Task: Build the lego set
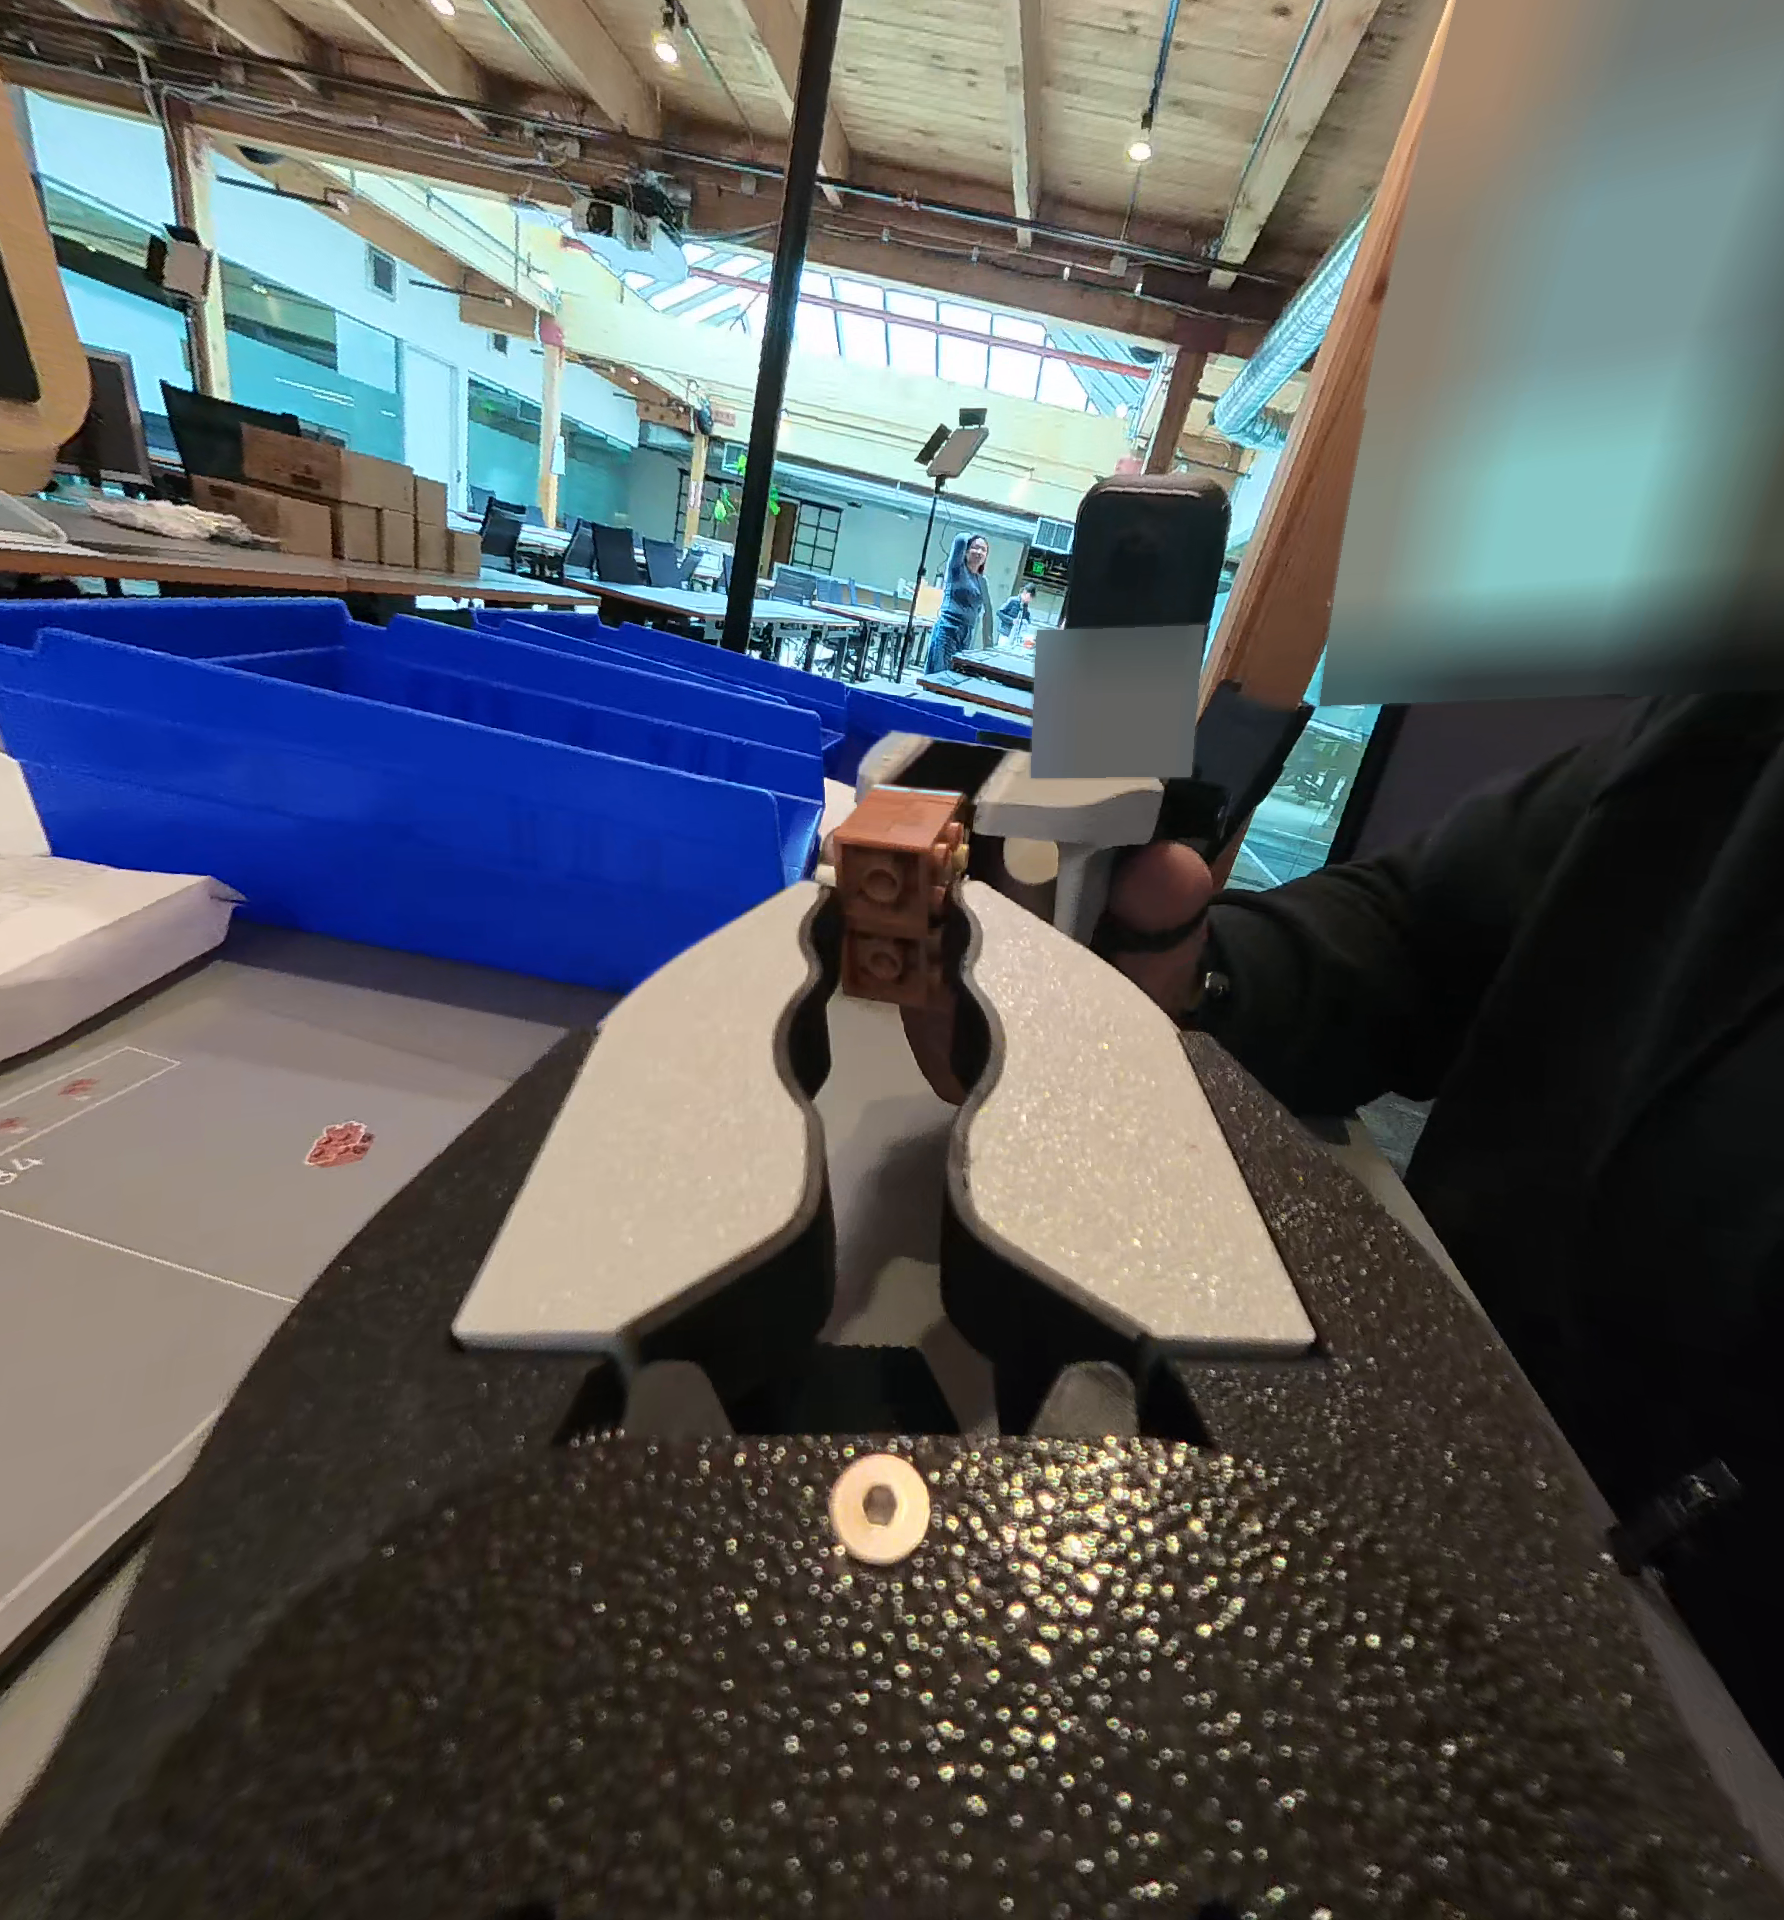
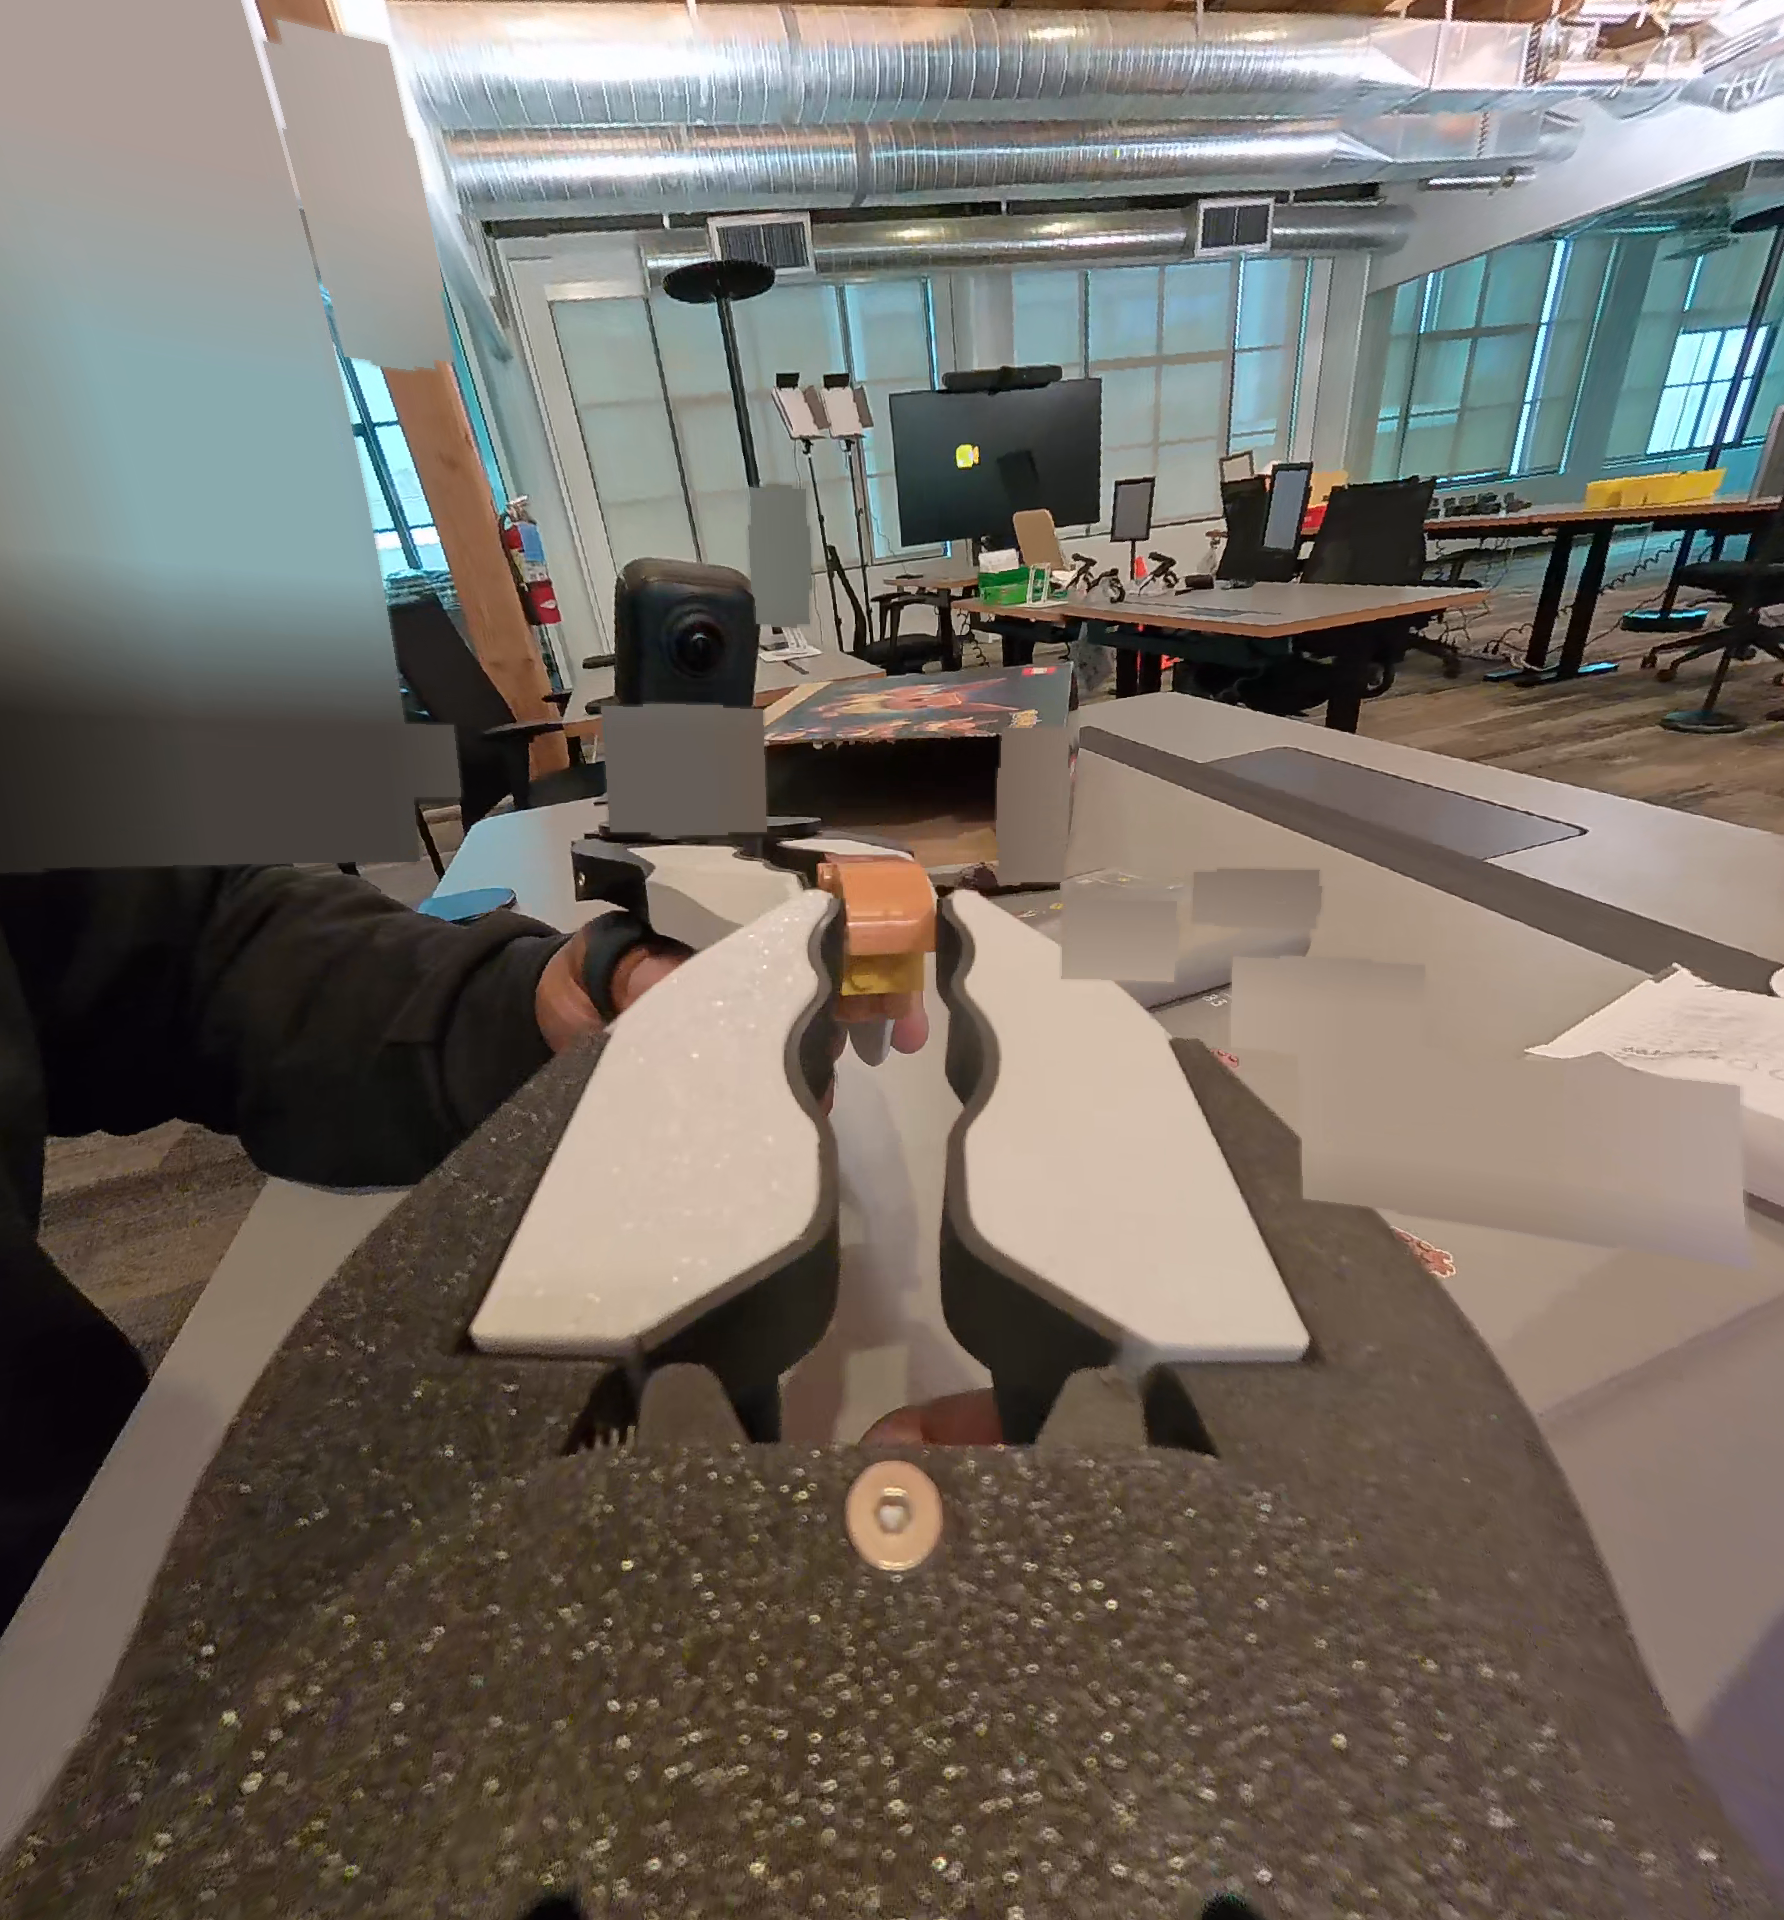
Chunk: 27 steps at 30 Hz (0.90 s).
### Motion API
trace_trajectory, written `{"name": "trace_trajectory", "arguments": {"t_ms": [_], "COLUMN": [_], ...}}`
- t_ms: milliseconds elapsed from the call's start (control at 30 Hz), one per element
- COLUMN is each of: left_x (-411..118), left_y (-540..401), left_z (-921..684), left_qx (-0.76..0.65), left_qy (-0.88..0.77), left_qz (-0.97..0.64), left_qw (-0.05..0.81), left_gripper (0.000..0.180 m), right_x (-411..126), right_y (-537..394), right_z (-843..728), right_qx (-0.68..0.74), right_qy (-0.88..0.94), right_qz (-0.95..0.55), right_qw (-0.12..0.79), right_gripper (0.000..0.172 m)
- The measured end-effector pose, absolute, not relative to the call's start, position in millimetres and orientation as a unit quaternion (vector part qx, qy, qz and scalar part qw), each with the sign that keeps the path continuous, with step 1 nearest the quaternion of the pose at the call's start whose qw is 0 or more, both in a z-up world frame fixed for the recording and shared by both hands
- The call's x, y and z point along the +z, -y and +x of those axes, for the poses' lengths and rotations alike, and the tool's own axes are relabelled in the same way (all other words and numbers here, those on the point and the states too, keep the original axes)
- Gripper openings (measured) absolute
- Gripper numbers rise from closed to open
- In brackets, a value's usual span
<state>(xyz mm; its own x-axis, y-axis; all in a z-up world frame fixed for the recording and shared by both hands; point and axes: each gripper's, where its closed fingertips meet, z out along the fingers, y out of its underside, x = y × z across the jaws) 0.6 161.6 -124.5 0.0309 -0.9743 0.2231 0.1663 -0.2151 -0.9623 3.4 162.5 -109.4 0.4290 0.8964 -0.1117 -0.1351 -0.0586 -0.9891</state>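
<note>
The two handheld grippers meet tip to tip above the grey table, each carried by a person in a black sleeve.

The left gripper has its jaws closed on a reddish-brown toy brick assembly: two studded bricks stacked one over the other, with studs facing the camera, pinched between the grey fingertips. Its upper block stands above the tips and reaches toward the right gripper, which comes in from beyond it.

From the right wrist view, the right gripper is clamped on a tan-orange brick piece with a yellow brick just under it. Both pads sit against the tan piece. The left gripper faces it, touching or nearly touching the same cluster; I cannot tell whether the pieces are already joined.

Blue plastic bins stand in a row just behind the left gripper. An open cardboard box with a printed lid lies behind the right one, and white paper sheets lie off to its right.
</note>
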Motion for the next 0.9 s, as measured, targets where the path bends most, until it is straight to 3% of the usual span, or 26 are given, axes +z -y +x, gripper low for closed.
{"name": "trace_trajectory", "arguments": {"t_ms": [900], "left_x": [-131.1], "left_y": [-165.1], "left_z": [-1.9], "left_qx": [-0.578], "left_qy": [-0.389], "left_qz": [-0.538], "left_qw": [0.474], "left_gripper": [0.018], "right_x": [-119.2], "right_y": [-162.6], "right_z": [5.8], "right_qx": [0.449], "right_qy": [0.336], "right_qz": [-0.600], "right_qw": [0.571], "right_gripper": [0.014]}}
